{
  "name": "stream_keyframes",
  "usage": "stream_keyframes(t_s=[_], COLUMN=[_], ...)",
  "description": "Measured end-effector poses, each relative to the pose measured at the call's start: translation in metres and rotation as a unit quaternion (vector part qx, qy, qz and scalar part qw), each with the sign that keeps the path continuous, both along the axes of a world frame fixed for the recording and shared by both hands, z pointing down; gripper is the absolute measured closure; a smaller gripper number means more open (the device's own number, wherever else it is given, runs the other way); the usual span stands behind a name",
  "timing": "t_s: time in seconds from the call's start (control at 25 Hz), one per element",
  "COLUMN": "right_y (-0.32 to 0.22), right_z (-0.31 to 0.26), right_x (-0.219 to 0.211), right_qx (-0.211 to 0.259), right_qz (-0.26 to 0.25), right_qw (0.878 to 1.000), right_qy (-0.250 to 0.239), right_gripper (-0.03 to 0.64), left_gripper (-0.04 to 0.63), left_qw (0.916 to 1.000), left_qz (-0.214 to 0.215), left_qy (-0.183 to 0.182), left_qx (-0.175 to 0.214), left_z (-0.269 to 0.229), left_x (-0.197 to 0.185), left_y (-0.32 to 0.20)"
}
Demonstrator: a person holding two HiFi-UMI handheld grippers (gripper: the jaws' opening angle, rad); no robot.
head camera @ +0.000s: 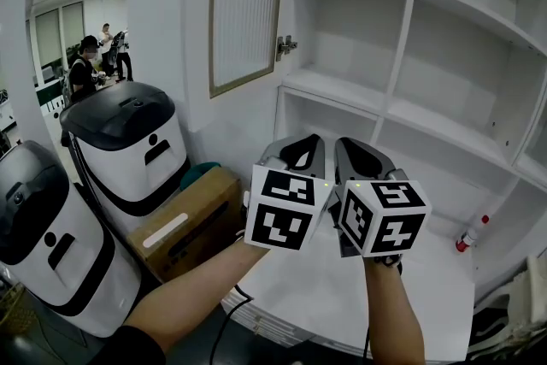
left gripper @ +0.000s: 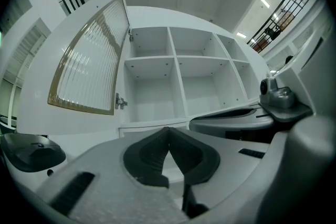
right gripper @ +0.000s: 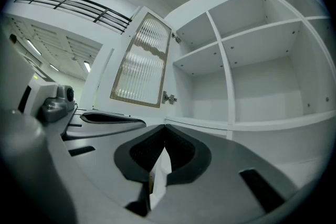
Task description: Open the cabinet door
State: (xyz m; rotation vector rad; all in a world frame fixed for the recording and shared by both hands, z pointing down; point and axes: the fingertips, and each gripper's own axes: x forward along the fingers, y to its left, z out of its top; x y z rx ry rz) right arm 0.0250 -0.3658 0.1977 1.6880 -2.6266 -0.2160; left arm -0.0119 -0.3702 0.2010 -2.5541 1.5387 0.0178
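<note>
The white cabinet door with its ribbed glass panel stands swung wide to the left, hinge at its right edge. It also shows in the left gripper view, door, and in the right gripper view, door. Behind it the bare white shelves are exposed. My left gripper and right gripper hover side by side in front of the lower shelves, apart from the door. The left gripper is shut with its tips meeting on nothing. The right gripper is shut and holds nothing.
Two white-and-black machines stand at the left beside a cardboard box. A white tabletop lies under the grippers. A red-capped bottle lies at the right. People stand far back left.
</note>
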Motion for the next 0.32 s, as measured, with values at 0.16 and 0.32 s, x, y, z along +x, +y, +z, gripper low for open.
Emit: stream_keyframes(t_s=[0.16,0.32], right_y=[-0.0029,-0.0068], right_z=[0.0015,0.003], right_x=[0.0058,0.0104], right_qx=[-0.002,-0.003], right_qz=[0.0,-0.001], right_qw=[1.0,1.0], right_qy=[-0.002,-0.002], right_gripper=[0.597,0.597], left_gripper=[0.583,0.583], left_qw=[1.0,1.0], left_qz=[-0.002,-0.005], left_qy=[-0.002,-0.003], left_qx=[-0.001,-0.003], left_z=[0.0012,0.0042], left_x=[0.0039,0.0073], left_y=[-0.0019,-0.0057])
